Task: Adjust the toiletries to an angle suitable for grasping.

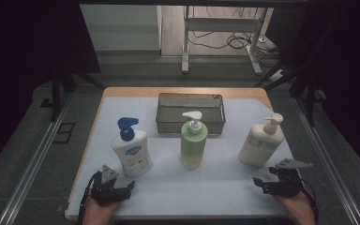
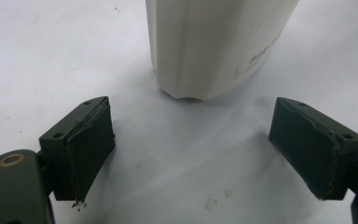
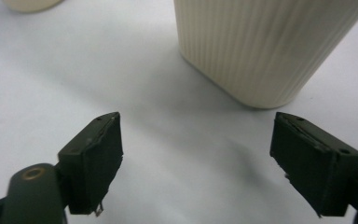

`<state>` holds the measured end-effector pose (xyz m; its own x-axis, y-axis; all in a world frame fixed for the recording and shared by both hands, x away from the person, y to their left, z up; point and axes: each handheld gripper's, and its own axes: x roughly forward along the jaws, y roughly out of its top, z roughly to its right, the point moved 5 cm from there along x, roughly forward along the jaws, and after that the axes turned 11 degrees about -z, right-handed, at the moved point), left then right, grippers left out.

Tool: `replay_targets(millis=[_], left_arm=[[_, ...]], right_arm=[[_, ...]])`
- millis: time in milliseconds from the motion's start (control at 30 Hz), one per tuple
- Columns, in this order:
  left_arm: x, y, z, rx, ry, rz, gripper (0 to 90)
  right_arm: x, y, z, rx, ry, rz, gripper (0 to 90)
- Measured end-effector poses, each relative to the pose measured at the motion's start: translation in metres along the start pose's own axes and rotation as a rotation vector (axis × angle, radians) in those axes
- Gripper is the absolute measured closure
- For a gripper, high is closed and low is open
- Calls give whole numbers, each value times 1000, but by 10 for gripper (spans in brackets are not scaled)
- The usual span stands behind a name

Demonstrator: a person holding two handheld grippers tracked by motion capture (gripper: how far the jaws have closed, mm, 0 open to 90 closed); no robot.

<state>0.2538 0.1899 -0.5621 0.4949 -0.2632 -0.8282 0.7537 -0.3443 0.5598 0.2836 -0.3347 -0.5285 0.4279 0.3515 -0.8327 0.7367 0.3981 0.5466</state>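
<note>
Three pump bottles stand in a row on the white mat. At the left is a white bottle with a blue pump, in the middle a green bottle with a white pump, at the right a cream bottle. My left gripper rests near the front edge, just short of the white bottle, open with nothing between its jaws. My right gripper sits in front of the ribbed cream bottle, also open and empty.
A rectangular metal mesh basket stands behind the green bottle at the back of the mat. The base of another bottle shows at the upper left of the right gripper view. Dark floor and table legs lie beyond the tabletop.
</note>
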Motion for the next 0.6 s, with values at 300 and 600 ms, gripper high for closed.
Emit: replay_targets(millis=[300,600], left_arm=[[0,0,0,0,0,0,135],[0,0,0,0,0,0,135]], right_arm=[[-14,10,15,25,-40,24,284],[-20,15,31,13,-100,8,452]])
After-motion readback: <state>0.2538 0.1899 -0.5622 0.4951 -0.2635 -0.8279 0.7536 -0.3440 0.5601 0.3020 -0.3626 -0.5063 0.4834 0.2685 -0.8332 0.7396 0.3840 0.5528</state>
